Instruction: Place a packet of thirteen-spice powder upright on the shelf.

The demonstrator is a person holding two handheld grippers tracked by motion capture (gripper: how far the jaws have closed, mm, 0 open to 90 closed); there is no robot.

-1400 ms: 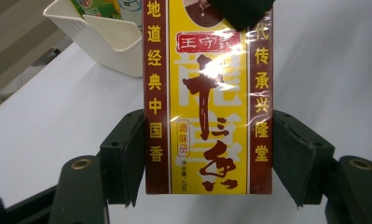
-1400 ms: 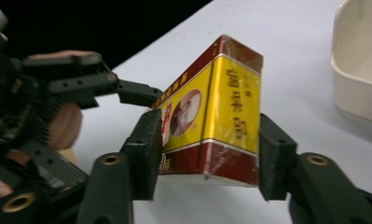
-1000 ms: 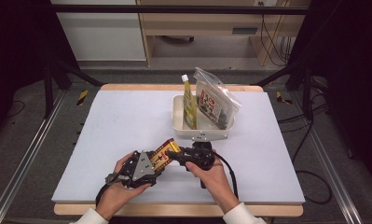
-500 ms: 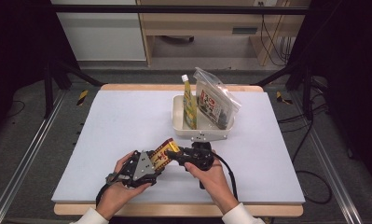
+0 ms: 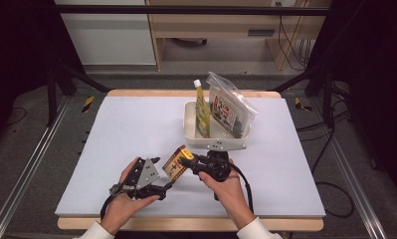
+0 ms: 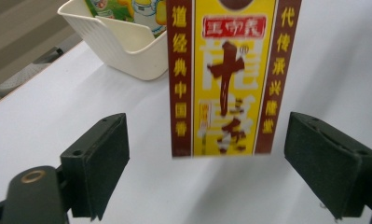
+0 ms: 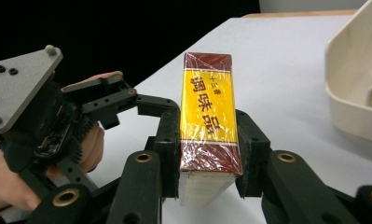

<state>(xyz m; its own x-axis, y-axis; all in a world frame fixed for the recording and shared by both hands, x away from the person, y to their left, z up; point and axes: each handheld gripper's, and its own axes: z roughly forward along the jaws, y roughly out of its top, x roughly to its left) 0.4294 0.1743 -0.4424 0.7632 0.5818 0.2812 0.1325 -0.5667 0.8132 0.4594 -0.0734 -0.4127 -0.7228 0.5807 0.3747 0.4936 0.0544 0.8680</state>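
In the high view, the right claw (image 5: 190, 163) is gripping a yellow and dark red box (image 5: 175, 163) low in the frame, a little left of centre, just above the white table (image 5: 111, 129). The box is lying tilted there, its long axis running from lower left to upper right, with the upper end pointing toward the white basket (image 5: 191, 124) near the middle of the frame. In the right gripper view, the two jaws are pressing on the long sides of the box (image 7: 208, 112) near its near end, and the far end is pointing up the frame, away from the camera. The left claw (image 5: 167, 185) is sitting just below and left of the box, its jaws standing wide apart and holding nothing. In the left gripper view, the box (image 6: 225, 74) is hanging upright between those jaws without touching either, its printed face turned to the camera, and the basket (image 6: 123, 46) is sitting in the upper left.
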